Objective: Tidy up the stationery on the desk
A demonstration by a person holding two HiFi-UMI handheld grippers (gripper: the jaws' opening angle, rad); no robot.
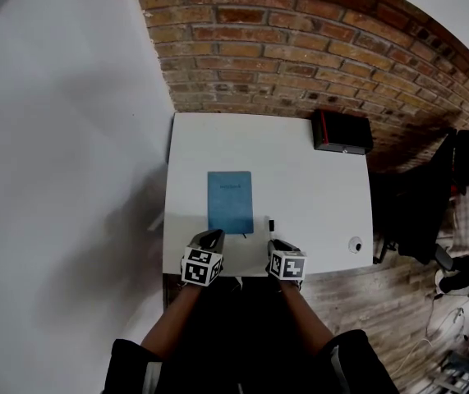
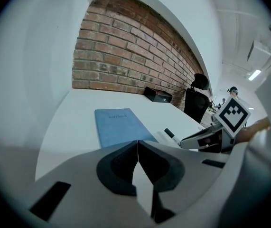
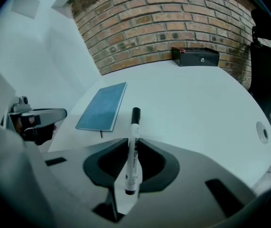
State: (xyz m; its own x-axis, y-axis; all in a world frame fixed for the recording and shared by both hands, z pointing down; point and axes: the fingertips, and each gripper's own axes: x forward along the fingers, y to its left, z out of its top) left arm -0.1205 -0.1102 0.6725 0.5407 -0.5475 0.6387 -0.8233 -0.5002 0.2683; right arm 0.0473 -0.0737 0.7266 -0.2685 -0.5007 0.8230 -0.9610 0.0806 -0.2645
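A blue notebook (image 1: 230,201) (image 2: 118,126) (image 3: 103,107) lies flat near the front of the white desk (image 1: 316,187). My right gripper (image 1: 278,246) (image 3: 131,142) is at the desk's front edge, just right of the notebook, shut on a white marker (image 3: 132,148) with a black cap (image 1: 271,223) pointing away from me. The marker also shows in the left gripper view (image 2: 169,133). My left gripper (image 1: 208,243) (image 2: 137,145) sits at the notebook's near left corner, its jaws pressed together with nothing between them.
A black box (image 1: 342,131) (image 3: 195,56) stands at the desk's far right corner against the brick wall. A round cable grommet (image 1: 355,245) (image 3: 262,131) is in the front right of the desktop. A black office chair (image 1: 431,195) (image 3: 268,70) stands to the right.
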